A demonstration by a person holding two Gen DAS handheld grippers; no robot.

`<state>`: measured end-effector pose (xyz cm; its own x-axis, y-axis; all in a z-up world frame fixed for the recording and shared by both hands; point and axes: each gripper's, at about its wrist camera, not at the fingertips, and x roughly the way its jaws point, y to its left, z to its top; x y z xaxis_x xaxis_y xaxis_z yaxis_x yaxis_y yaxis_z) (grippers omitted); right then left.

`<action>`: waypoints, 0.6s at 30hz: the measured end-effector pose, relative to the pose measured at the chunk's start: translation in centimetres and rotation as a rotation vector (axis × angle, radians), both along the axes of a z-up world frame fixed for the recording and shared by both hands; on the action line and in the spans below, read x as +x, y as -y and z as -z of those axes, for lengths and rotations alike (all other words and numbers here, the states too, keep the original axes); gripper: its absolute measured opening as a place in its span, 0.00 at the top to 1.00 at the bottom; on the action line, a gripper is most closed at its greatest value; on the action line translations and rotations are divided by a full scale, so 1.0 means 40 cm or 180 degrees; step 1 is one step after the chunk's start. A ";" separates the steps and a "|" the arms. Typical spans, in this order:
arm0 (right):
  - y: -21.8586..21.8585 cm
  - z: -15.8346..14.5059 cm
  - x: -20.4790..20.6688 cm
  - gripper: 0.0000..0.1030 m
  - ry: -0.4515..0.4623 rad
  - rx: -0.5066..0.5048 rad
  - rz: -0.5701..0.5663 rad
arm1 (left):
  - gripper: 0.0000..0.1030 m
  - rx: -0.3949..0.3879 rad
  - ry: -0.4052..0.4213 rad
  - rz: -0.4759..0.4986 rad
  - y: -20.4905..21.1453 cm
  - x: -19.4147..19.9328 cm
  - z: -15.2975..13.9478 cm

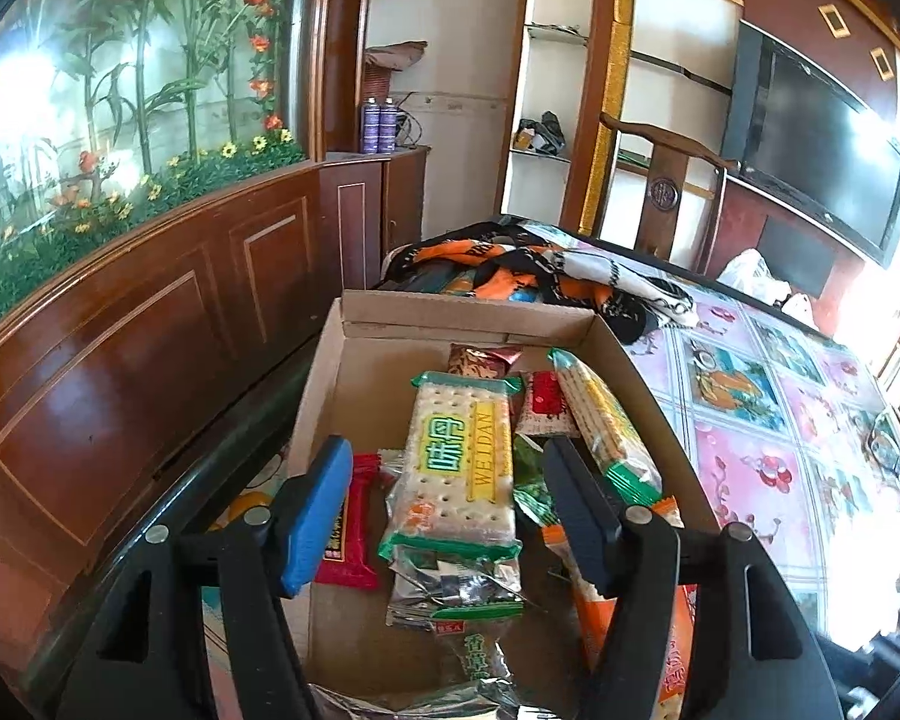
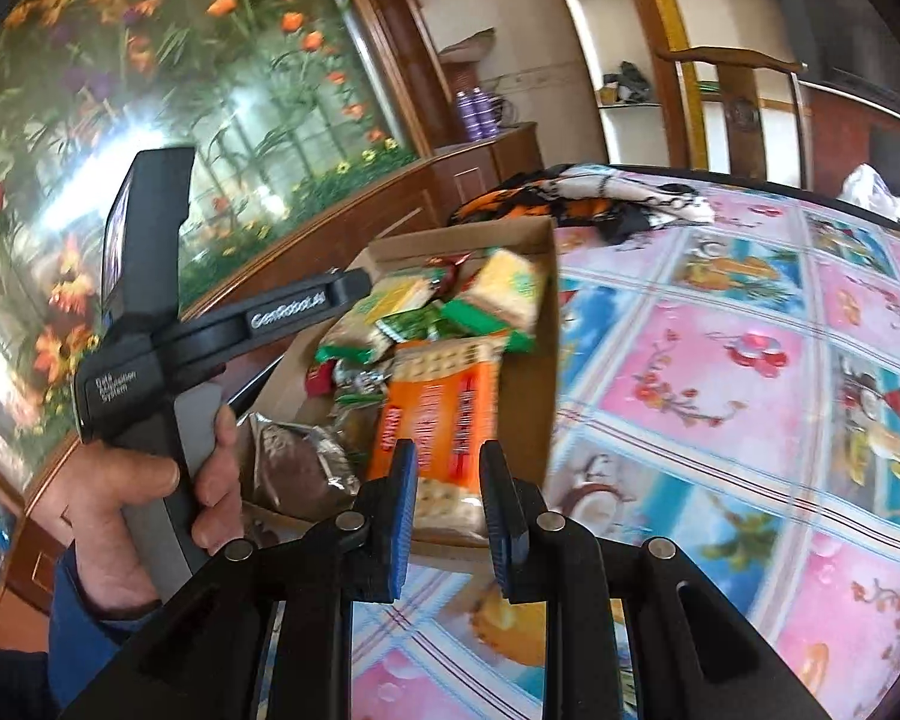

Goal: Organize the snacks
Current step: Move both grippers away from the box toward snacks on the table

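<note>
Nearest, the left gripper [image 1: 444, 510] gapes empty over the green-and-yellow cracker packet [image 1: 459, 459] lying atop snacks in the brown cardboard box [image 1: 366, 315]; light, crinkly and breakable, best pinched across its long edges, while the right gripper [image 2: 447, 516] is closed, empty.

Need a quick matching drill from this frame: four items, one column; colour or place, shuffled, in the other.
1. WEIDAN cracker pack
2. cardboard box
3. patterned cloth
4. left claw

a. behind the box
b. open above the snacks
c. green and yellow wrapper
d. on the table, holding snacks

Pairs: 1-c, 2-d, 3-a, 4-b
</note>
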<state>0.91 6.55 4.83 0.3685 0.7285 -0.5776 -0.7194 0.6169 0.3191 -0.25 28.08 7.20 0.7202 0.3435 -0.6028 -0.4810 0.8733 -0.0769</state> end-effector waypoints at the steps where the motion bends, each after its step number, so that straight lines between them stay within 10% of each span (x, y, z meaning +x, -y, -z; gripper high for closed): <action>1: 0.013 -0.002 0.003 0.77 -0.0011 0.0014 0.0045 | 0.36 0.0016 -0.0003 0.0013 0.004 0.002 0.001; 18: 0.433 -0.024 0.110 0.78 -0.0079 0.0205 0.1294 | 0.32 0.0212 0.0268 0.0556 0.175 -0.028 -0.043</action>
<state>5.29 -10.75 5.77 0.6202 0.5614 -0.5479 -0.4128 0.8275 0.3806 -1.39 21.08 8.94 0.8192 0.2461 -0.5181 -0.3162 0.9474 -0.0499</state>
